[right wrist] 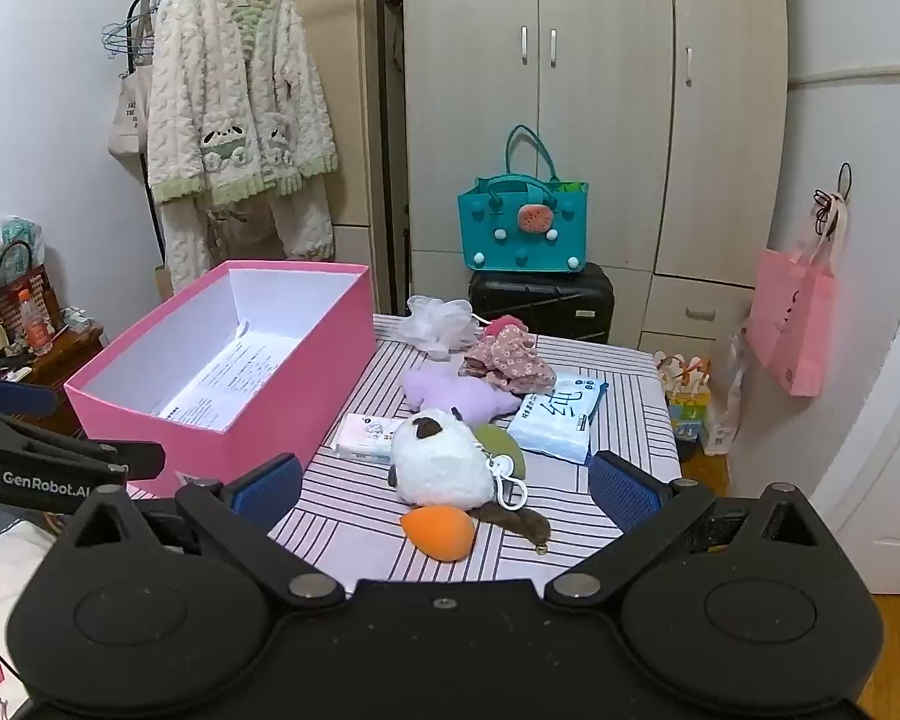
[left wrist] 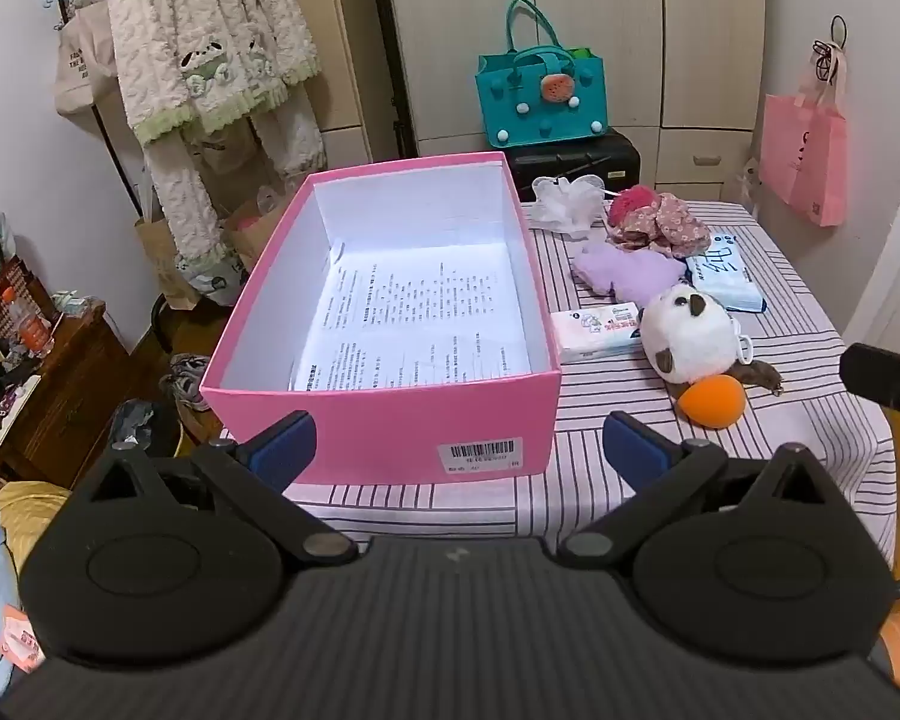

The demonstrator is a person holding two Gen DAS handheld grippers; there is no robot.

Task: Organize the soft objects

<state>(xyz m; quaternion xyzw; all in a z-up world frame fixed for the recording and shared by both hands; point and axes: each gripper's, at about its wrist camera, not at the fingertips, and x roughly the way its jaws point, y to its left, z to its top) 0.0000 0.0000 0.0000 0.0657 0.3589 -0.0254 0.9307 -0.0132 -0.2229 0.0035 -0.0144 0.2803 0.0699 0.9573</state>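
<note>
Striped table (right wrist: 570, 516): both grippers, left (left wrist: 459, 447) and right (right wrist: 444, 489), hang spread and empty. Best approach: right pinches the plush (right wrist: 444, 462) mid-body, then lowers it into the box (right wrist: 306, 396).

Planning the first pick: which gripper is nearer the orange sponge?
Right. The right gripper hangs open with the orange sponge just ahead between its fingers. The left gripper faces the pink box, with the sponge off to its right.

Home bedroom: wardrobe (right wrist: 600, 108), pyjamas (right wrist: 240, 102) on rack, suitcase (right wrist: 540, 300).
</note>
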